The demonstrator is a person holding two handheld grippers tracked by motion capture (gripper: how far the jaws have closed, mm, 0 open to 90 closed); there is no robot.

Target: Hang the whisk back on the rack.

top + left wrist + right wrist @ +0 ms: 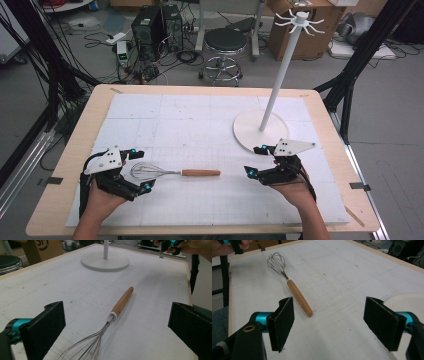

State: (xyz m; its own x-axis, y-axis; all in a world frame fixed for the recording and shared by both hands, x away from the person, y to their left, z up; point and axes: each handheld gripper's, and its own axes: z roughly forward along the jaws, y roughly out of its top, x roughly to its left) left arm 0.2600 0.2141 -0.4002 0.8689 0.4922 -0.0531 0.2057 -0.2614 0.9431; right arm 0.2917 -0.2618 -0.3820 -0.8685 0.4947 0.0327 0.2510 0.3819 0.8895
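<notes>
One whisk [170, 172] lying flat on the surface [200, 125], between both hand-held grippers, long axis running across from left to right. Pointing its wire head toward the left hand-held gripper [142, 170], nearly touching the jaw tips there, and its wooden handle [200, 172] toward the right hand-held gripper [255, 161], a clear gap away from the handle's end. Standing open, both of them, nothing between the jaws. Seeing the wires [87, 347] rising right between the left jaws in the left gripper view; seeing the handle's butt [308, 312] just ahead of the right jaws, slightly to one side, in the right gripper view. Judging the left nearer overall, yet the right better lined up along the handle. Standing well apart, beyond the right hand: the white rack's base [247, 131].
</notes>
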